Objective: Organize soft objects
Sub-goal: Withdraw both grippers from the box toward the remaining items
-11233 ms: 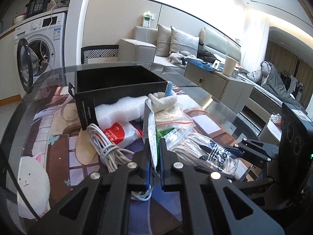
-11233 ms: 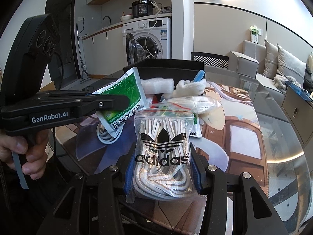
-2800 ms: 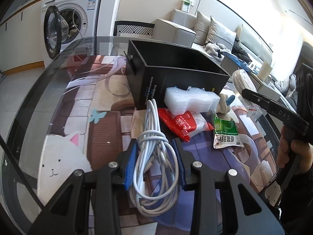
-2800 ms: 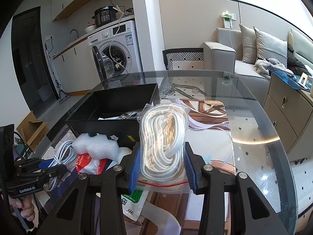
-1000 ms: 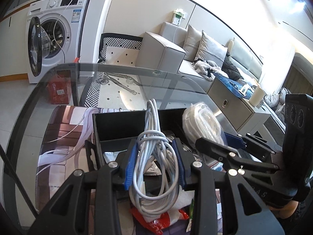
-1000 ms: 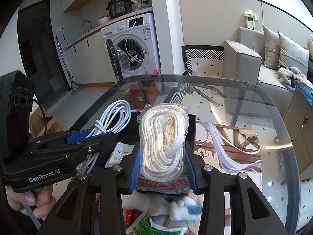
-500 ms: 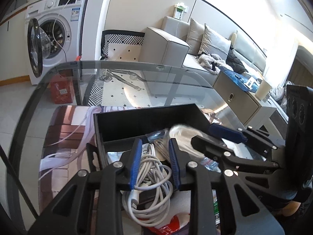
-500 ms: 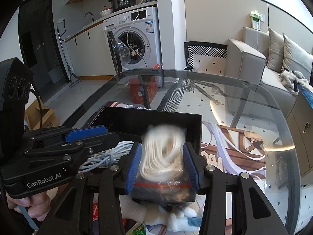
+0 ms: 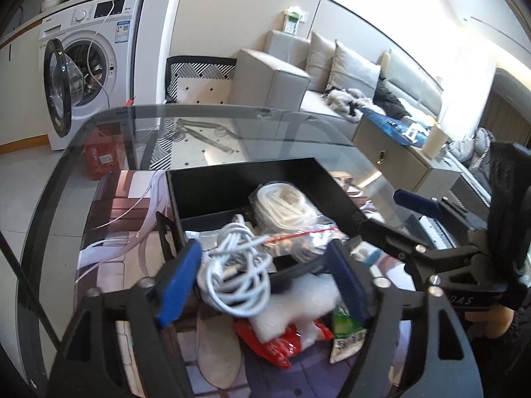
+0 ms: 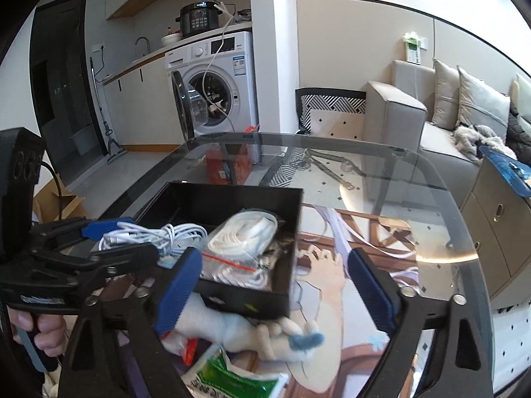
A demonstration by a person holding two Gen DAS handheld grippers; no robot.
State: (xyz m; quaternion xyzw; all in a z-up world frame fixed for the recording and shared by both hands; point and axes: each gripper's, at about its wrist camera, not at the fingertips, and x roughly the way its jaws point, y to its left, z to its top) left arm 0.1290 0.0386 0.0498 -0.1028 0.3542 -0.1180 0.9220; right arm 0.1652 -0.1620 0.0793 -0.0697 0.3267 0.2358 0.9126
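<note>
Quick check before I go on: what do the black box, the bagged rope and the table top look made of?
Black box: looks like matte black cardboard, with thin flat walls and little shine, though it could be plastic.
Bagged rope: white braided cord, probably cotton or synthetic, in a clear glossy plastic zip bag with a red seal line.
Table top: glass; the floor shows through and it reflects light.
</note>
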